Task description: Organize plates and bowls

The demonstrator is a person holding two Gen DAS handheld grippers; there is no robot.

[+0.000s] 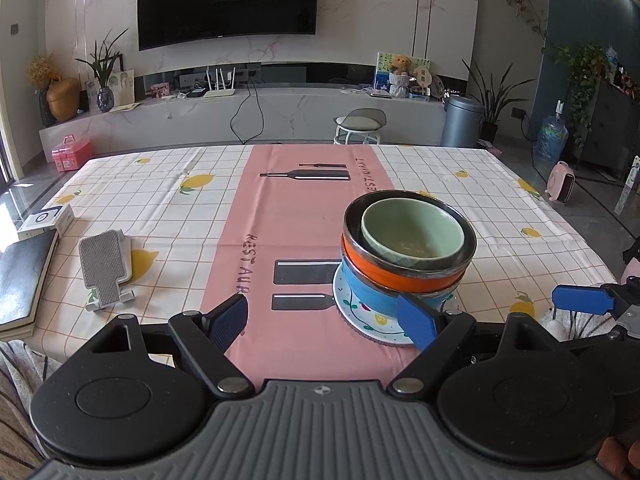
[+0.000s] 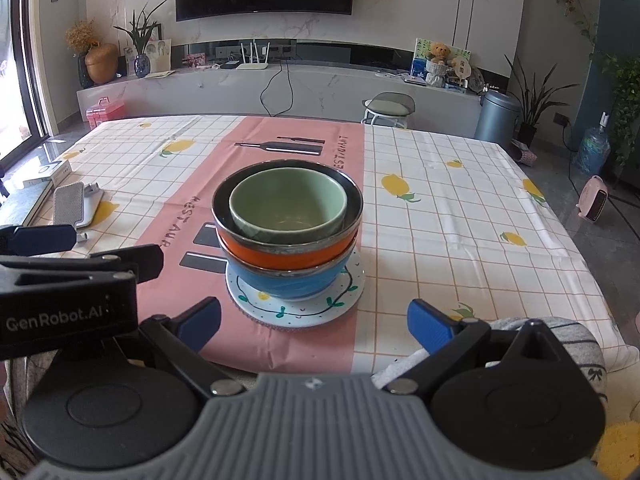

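Observation:
A stack stands on the pink runner near the table's front. A green bowl nests in an orange bowl, over a blue bowl, on a white patterned plate. My left gripper is open, low at the front edge, its right pad overlapping the plate's right rim in view. My right gripper is open just short of the plate, nothing between its fingers. In the left wrist view its blue fingertip shows at the right.
A metal phone stand and a book with a small box lie at the table's left side. The checked lemon tablecloth covers the table. A stool and a bin stand beyond the far edge.

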